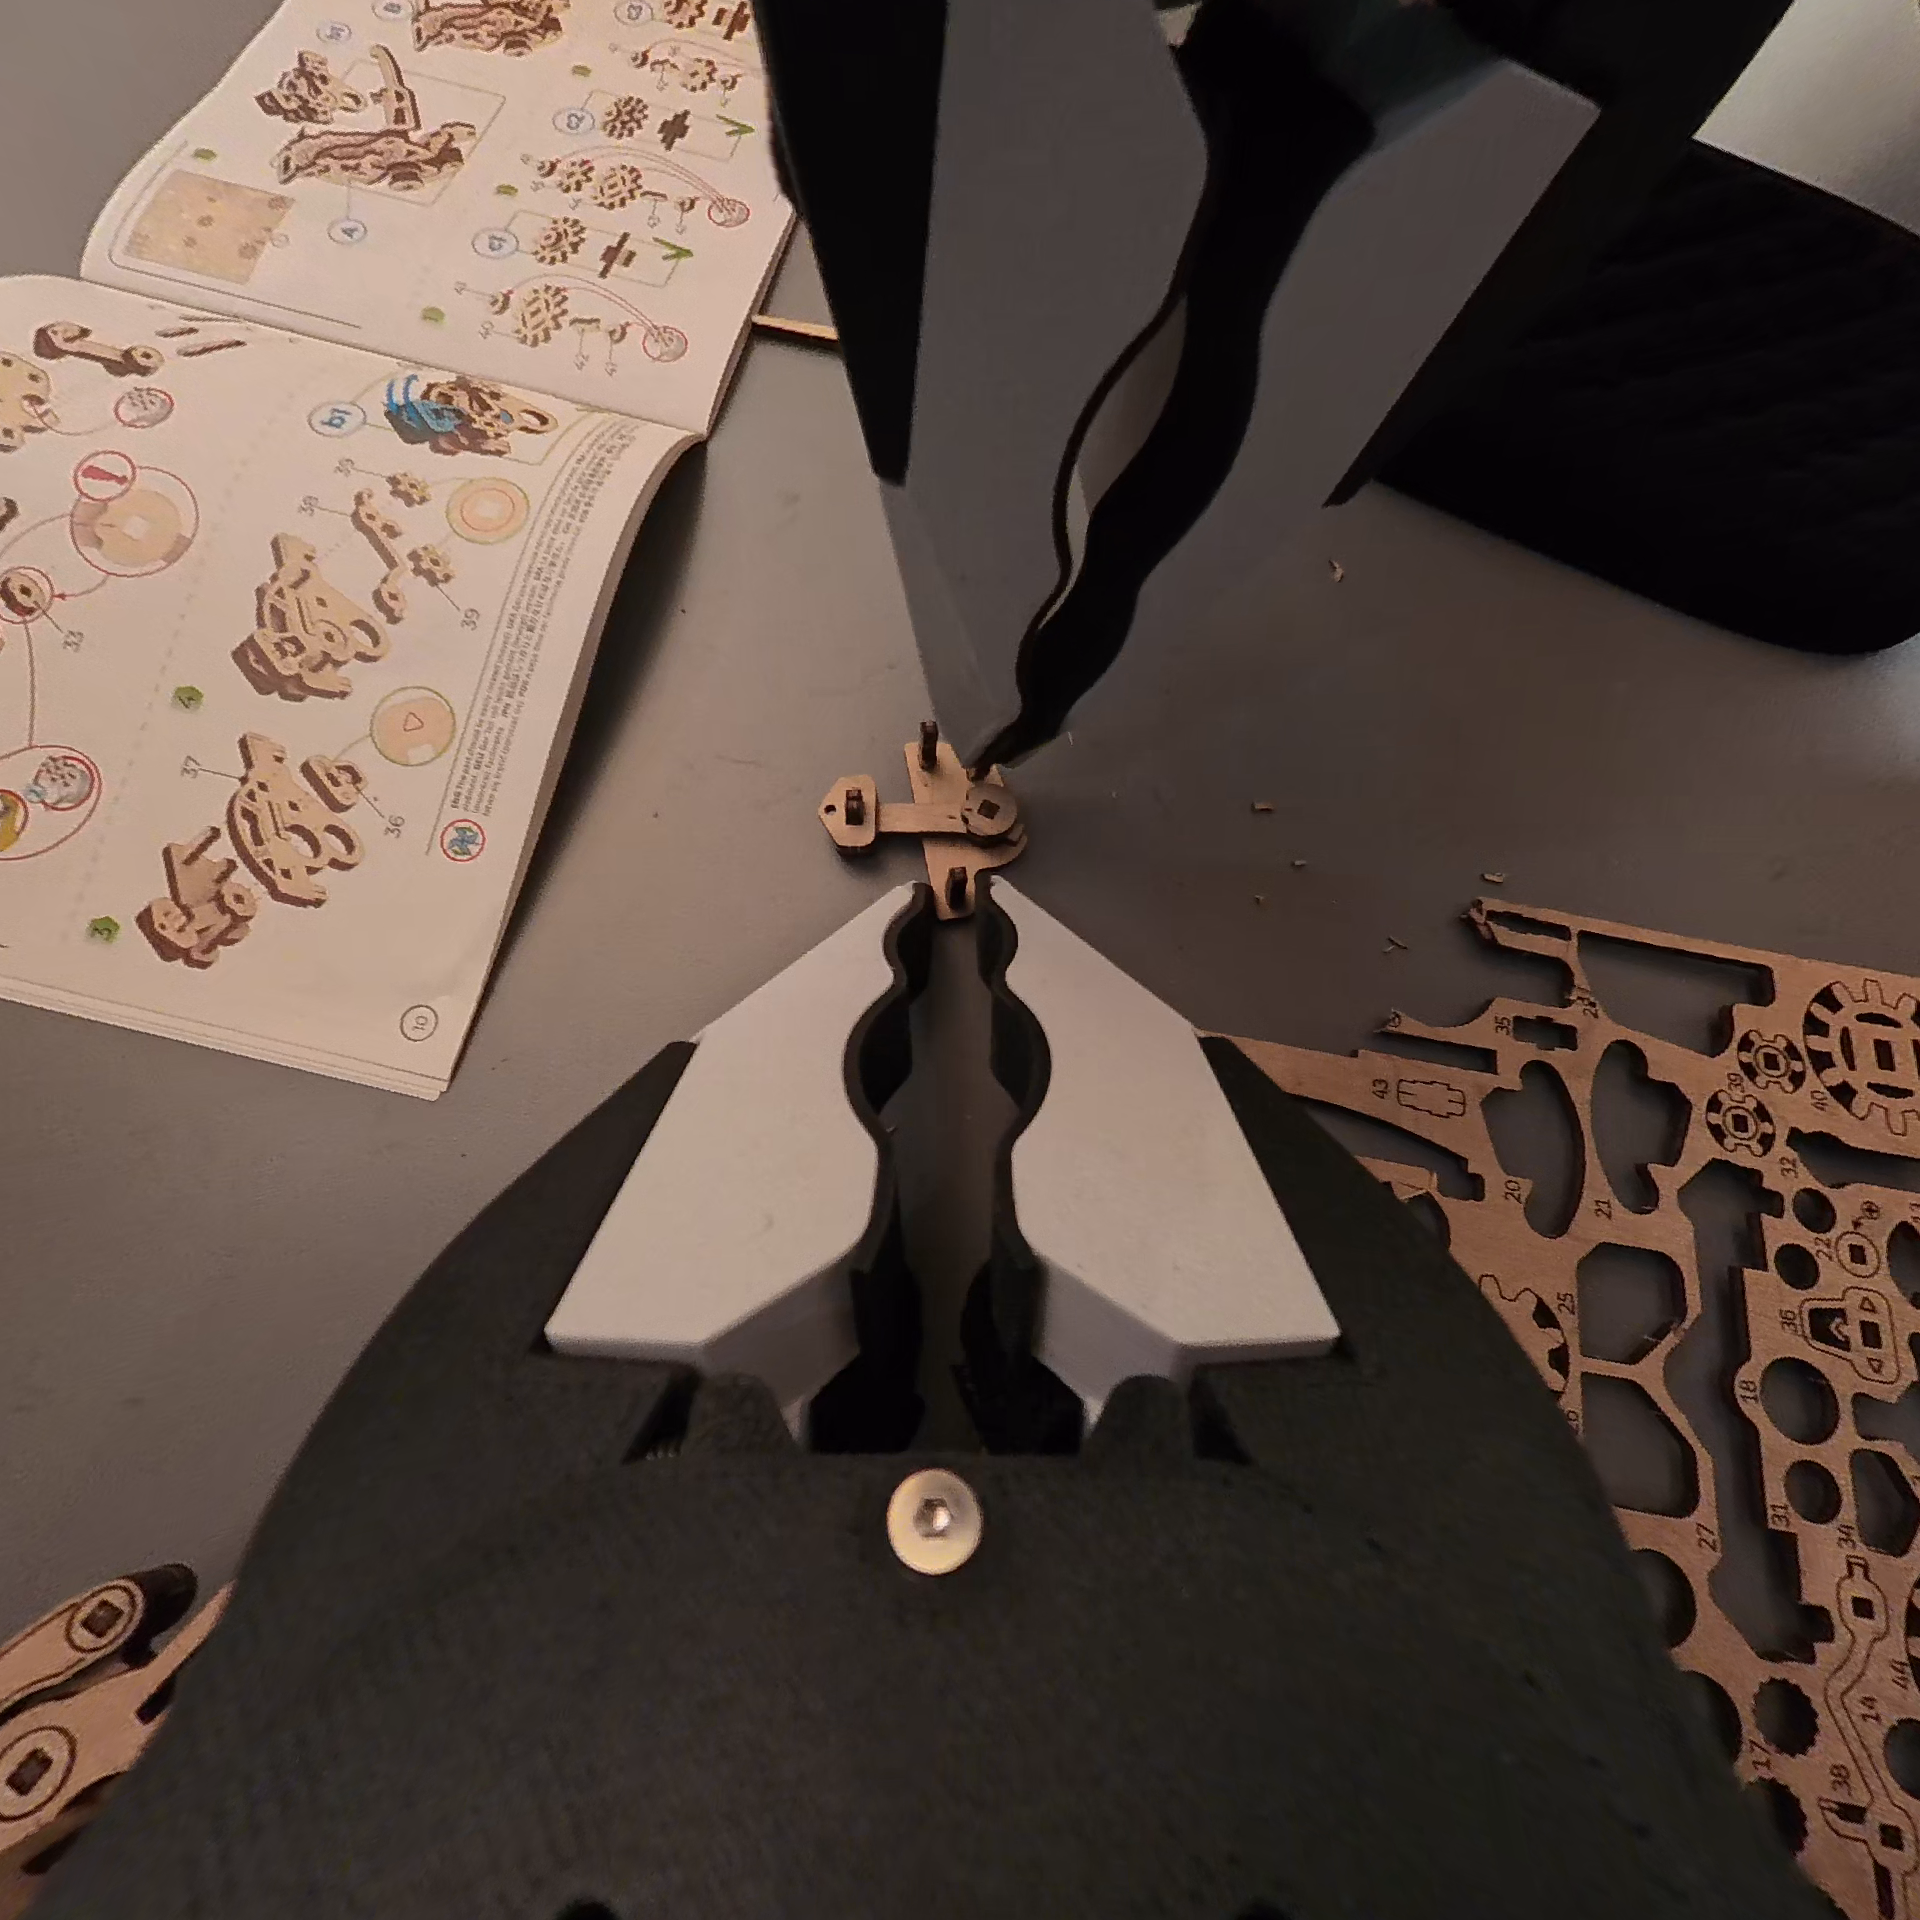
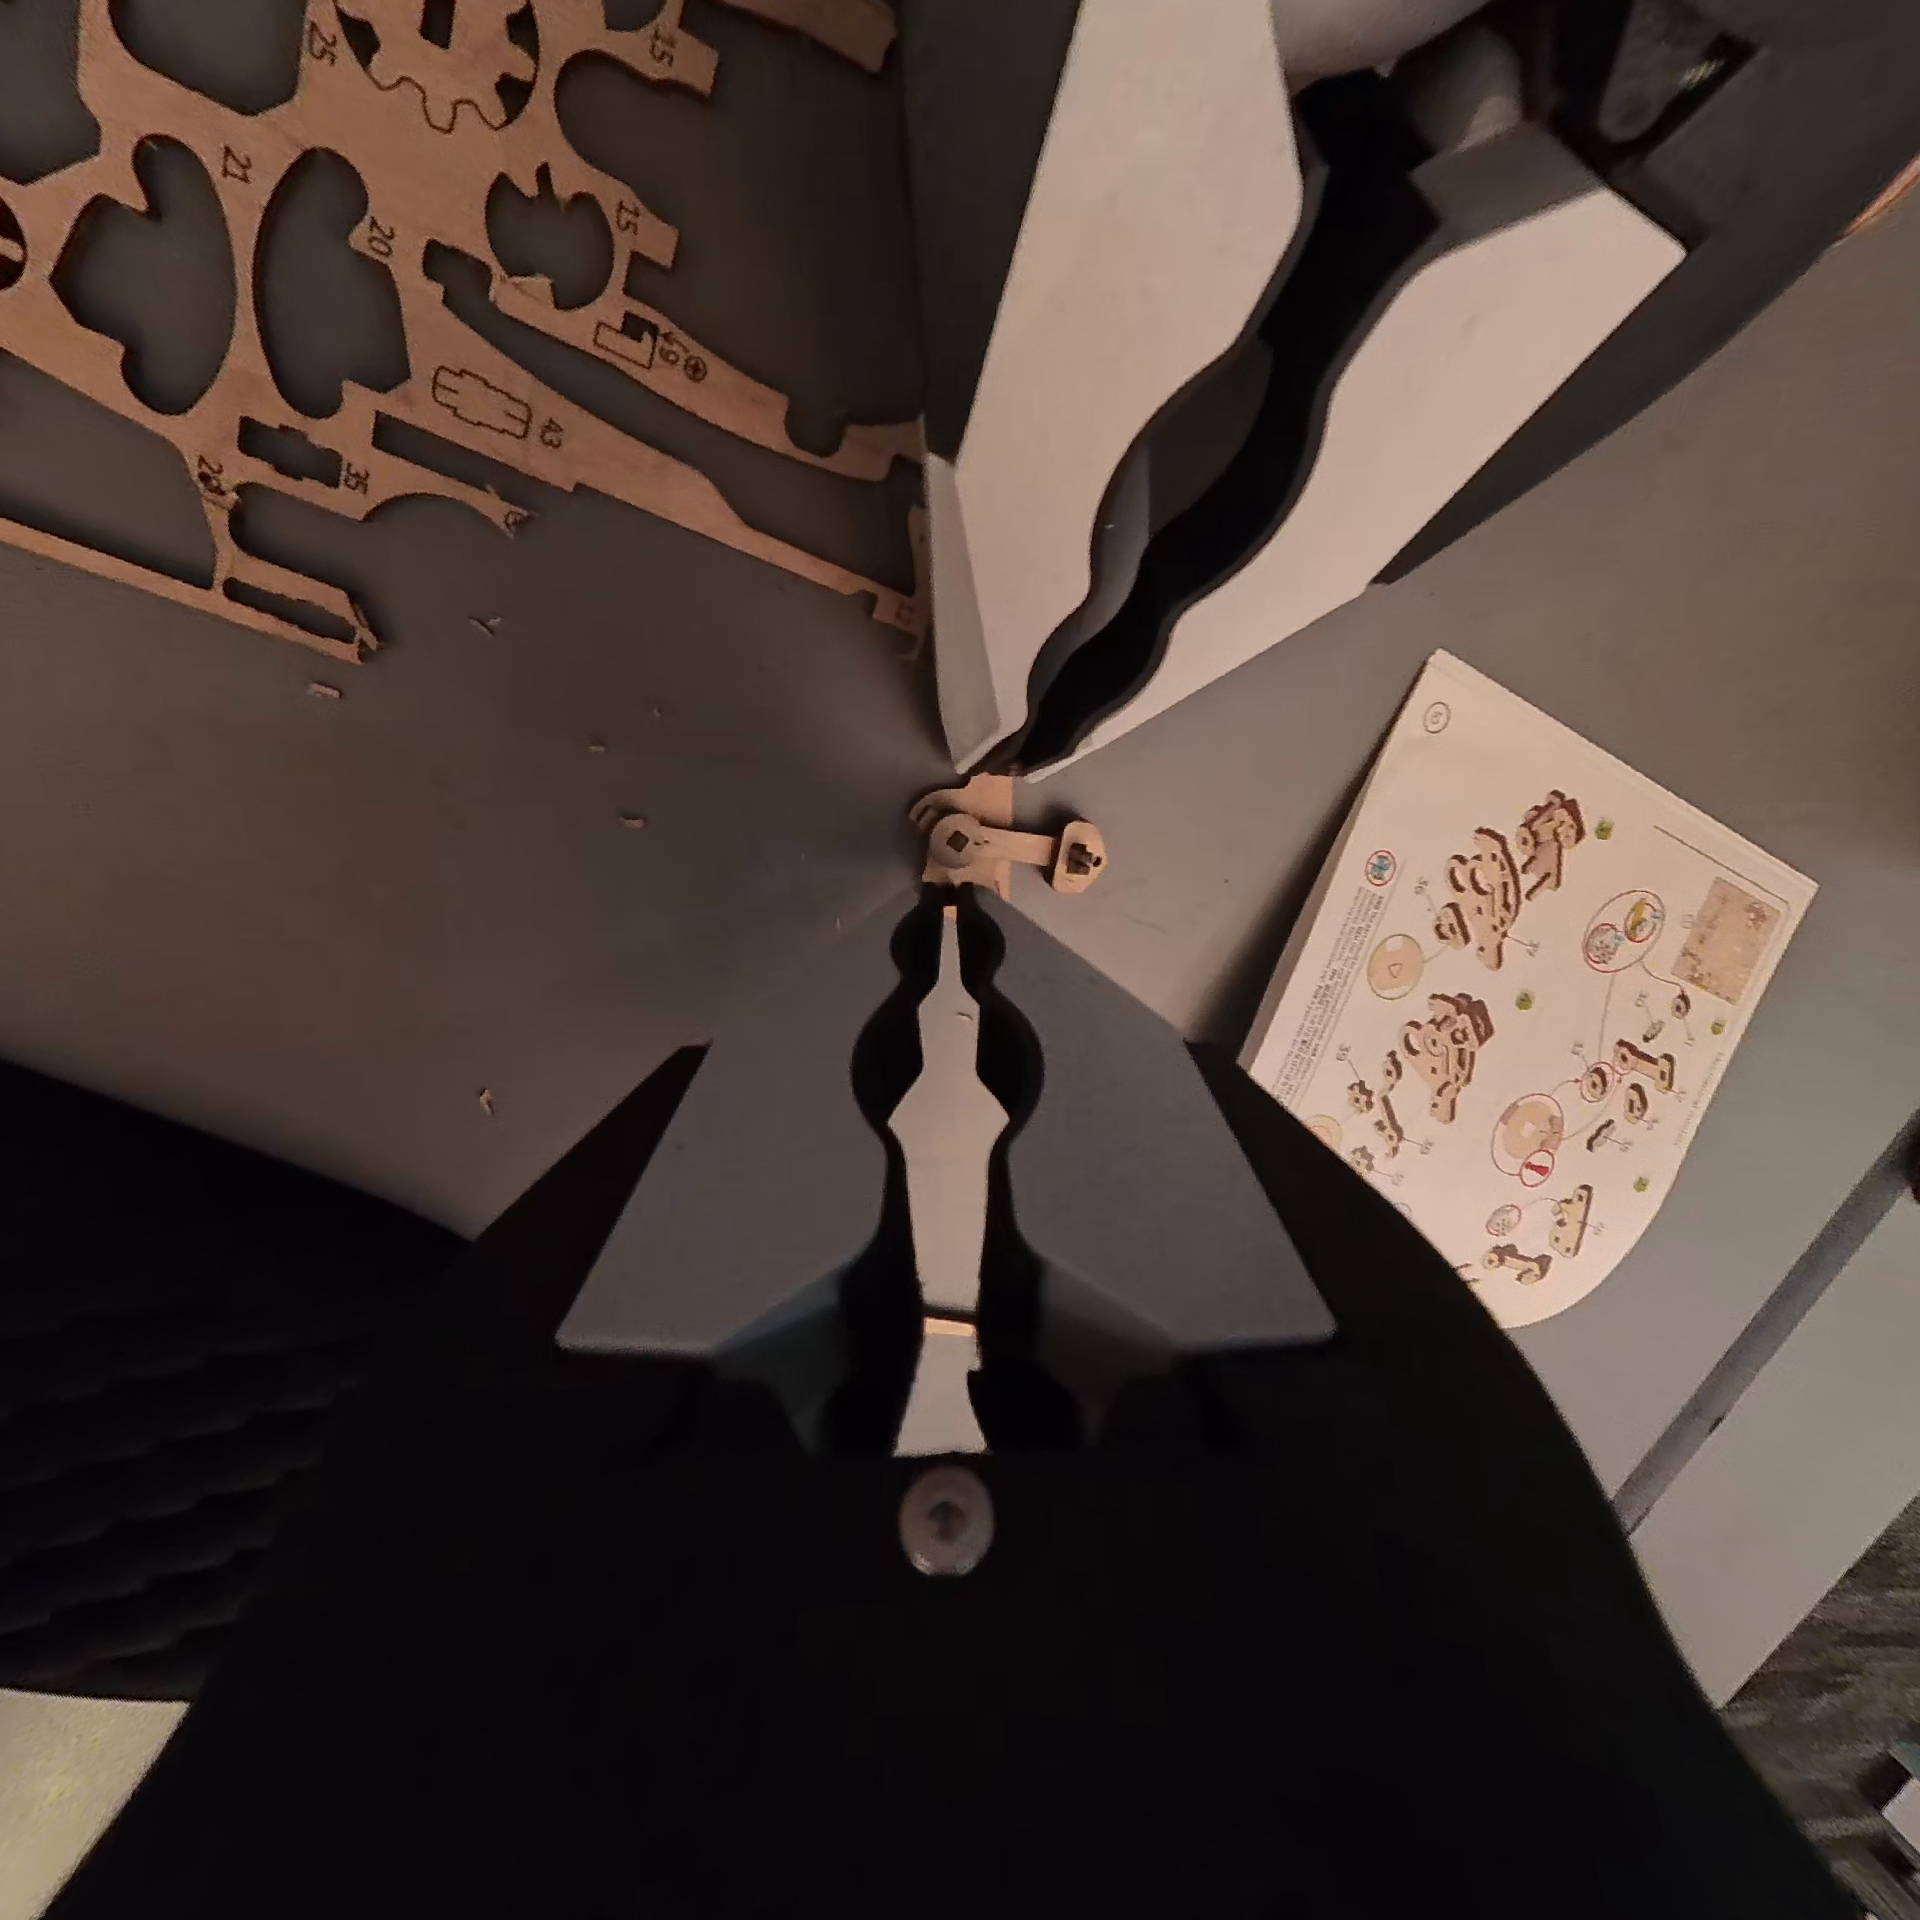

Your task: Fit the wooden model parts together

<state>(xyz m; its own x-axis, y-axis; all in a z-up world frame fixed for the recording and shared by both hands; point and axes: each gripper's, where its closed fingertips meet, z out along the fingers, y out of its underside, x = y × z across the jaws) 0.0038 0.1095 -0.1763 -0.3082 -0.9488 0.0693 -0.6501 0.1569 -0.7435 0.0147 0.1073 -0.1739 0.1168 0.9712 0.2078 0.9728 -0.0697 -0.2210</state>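
Grey tabletop (image 1: 1455, 727) throughout, dim light, scattered with tiny wood chips (image 1: 1273, 805). Near its middle, held between both tools: small wooden sub-assembly (image 1: 925, 821), a flat piece with short pegs standing up, a round washer-like disc at one end and a lobed tab at the other.

Left gripper (image 1: 953, 896) reaching from below the sub-assembly, fingertips pinched narrow onto its lower tab; wavy black pads apart further back. Right gripper (image 1: 987, 750) reaching from the far side of the sub-assembly, tips closed narrow against the edge beside the disc; seen in its own view (image 2: 951, 906) as nearly shut on a thin pale wooden strip (image 2: 954, 1122) running back between the pads, tips touching the sub-assembly (image 2: 997, 836).

Left of the sub-assembly in the left wrist view: open instruction booklet (image 1: 312, 582), pages flat, diagrams facing up. Right of and nearer than the sub-assembly: laser-cut plywood sheet (image 1: 1662, 1299), most cut-outs empty, a few gear parts seated in it. Far down-left of the sub-assembly, at the frame corner: part-built wooden piece (image 1: 73, 1694), mostly hidden. No containers in view.
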